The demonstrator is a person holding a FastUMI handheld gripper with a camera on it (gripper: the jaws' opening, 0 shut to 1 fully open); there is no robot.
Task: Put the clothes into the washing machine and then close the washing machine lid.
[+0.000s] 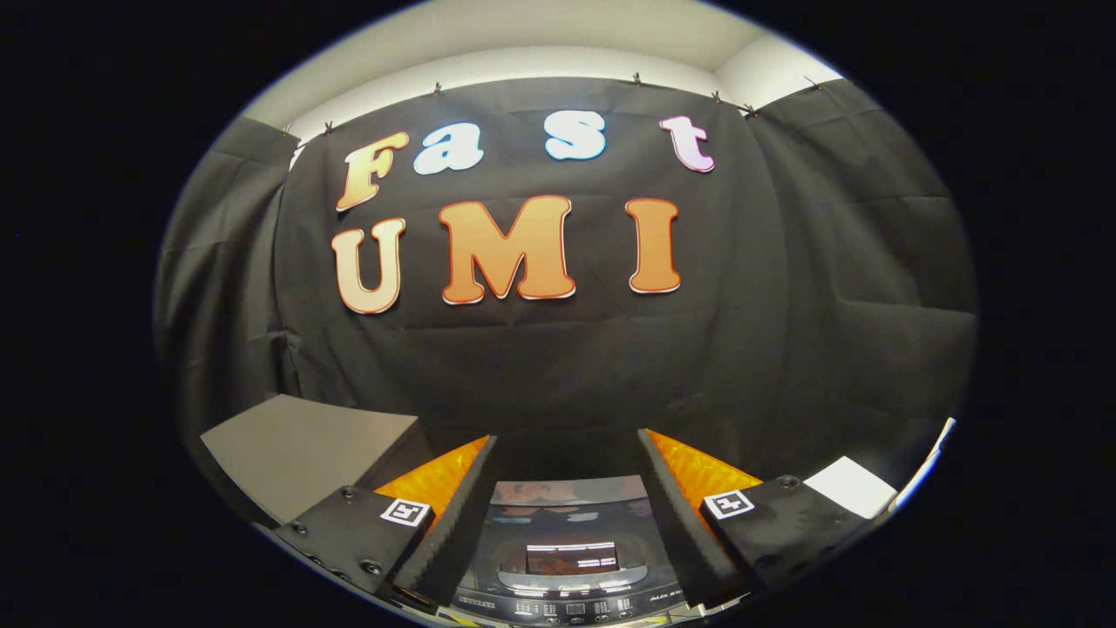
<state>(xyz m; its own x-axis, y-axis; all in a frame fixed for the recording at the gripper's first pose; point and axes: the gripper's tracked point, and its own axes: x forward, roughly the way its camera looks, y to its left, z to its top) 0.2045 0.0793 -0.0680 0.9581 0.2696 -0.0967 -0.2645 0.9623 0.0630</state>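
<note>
Gripper view: hand-held gripper (567, 488) level, fingers spread and empty, above closed washing machine lid (567, 532).

The tool (567, 488) hangs spread apart above the washing machine's closed glossy lid (568, 523).

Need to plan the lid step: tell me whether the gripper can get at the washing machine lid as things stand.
Probably yes. The gripper is open with nothing between its fingers, and the washing machine lid, glossy and seemingly down, lies just below and ahead with nothing in between.
</note>
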